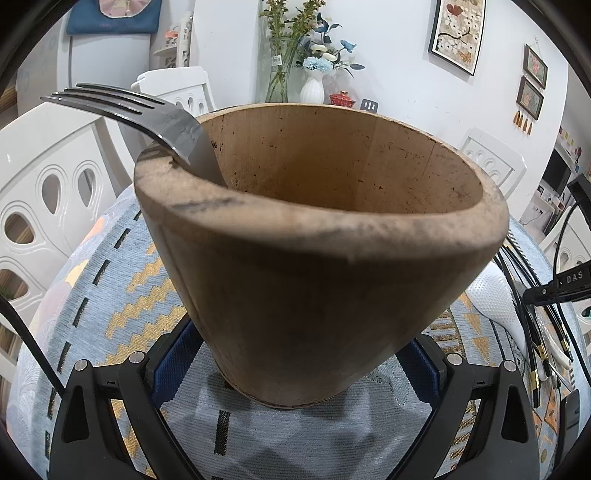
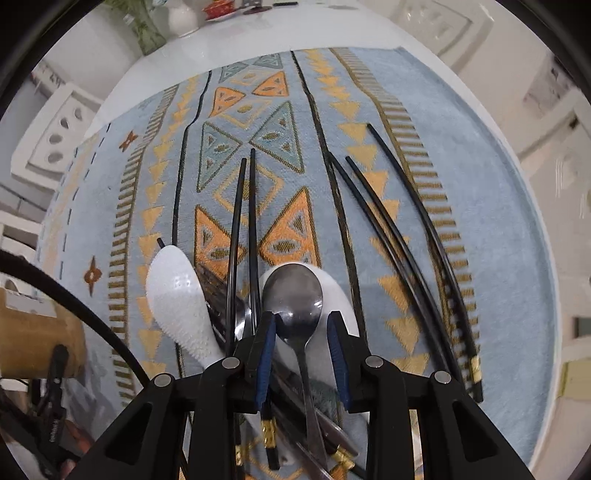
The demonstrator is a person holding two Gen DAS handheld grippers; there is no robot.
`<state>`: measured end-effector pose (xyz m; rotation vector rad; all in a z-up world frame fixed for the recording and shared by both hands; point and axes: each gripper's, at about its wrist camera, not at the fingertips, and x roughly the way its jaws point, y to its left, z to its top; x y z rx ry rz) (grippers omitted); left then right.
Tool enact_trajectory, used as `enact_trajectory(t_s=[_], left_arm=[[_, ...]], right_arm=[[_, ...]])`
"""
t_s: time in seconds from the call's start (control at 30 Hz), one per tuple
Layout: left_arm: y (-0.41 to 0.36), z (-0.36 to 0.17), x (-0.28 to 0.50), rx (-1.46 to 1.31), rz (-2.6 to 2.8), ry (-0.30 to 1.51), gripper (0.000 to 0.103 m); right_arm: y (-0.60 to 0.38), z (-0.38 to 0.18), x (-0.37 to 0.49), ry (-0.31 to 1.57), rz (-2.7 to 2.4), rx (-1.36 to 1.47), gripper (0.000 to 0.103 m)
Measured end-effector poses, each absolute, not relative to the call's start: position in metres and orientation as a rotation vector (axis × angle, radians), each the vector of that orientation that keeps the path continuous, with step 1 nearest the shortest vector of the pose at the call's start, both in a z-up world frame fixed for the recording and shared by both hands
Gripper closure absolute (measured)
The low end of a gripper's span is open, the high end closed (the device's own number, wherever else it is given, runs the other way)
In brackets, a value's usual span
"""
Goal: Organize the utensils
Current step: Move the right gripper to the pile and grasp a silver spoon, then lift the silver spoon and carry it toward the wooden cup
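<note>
Left wrist view, holder: the wooden utensil holder (image 1: 317, 251) fills the frame; a metal fork (image 1: 147, 114) leans inside at its left rim, tines outward.
Left wrist view, grip: the left gripper (image 1: 295, 365) stands with one blue pad on each side of the holder's base; the pads seem to touch the wood, so it is clamped on the holder.
Left wrist view, edges: white chairs (image 1: 48, 192) stand beyond the patterned cloth (image 1: 122, 266); a vase of flowers (image 1: 314, 79) stands far behind.
Right wrist view, only here: the loose utensils lie on the cloth, namely black chopsticks (image 2: 399, 236), a white rice paddle (image 2: 177, 295) and a steel spoon (image 2: 293, 295).
Right wrist view, open room: the cloth ahead is bare up to the round table's white edge (image 2: 258, 33); the holder shows only at the far left.
Right wrist view, tongs: the right gripper (image 2: 303, 325) points steeply down, its jaws partly apart, one on each side of the spoon's neck; the pads do not press it.
</note>
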<state>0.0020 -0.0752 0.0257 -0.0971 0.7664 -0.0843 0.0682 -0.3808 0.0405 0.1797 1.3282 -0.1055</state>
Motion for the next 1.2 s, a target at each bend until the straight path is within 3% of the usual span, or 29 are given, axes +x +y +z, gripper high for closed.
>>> enact_trajectory(t_s=[0.23,0.37,0.43,0.53,1.2], left_arm=[[-0.075,0.026,0.002,-0.097,-0.084,0.767,0.005],[-0.076,0.026,0.002,-0.097,-0.084,0.767,0.005],[-0.075,0.026,0.002,-0.097,-0.084,0.767,0.005],[-0.077,0.027,0.002,-0.098,-0.084,0.767,0.005],[-0.074,0.026,0.006,-0.099,-0.085,0.768,0.005]], right_arm=[[-0.378,0.038,0.079,1.324,-0.108,0.129,0.071],[-0.384,0.042,0.078,1.290,-0.120,0.167,0.074],[-0.383,0.049,0.076,1.261,-0.119,0.162,0.085],[-0.376,0.057,0.074,1.250,-0.098,0.148,0.093],[-0.365,0.040,0.100,1.333,-0.039,0.178,0.094]])
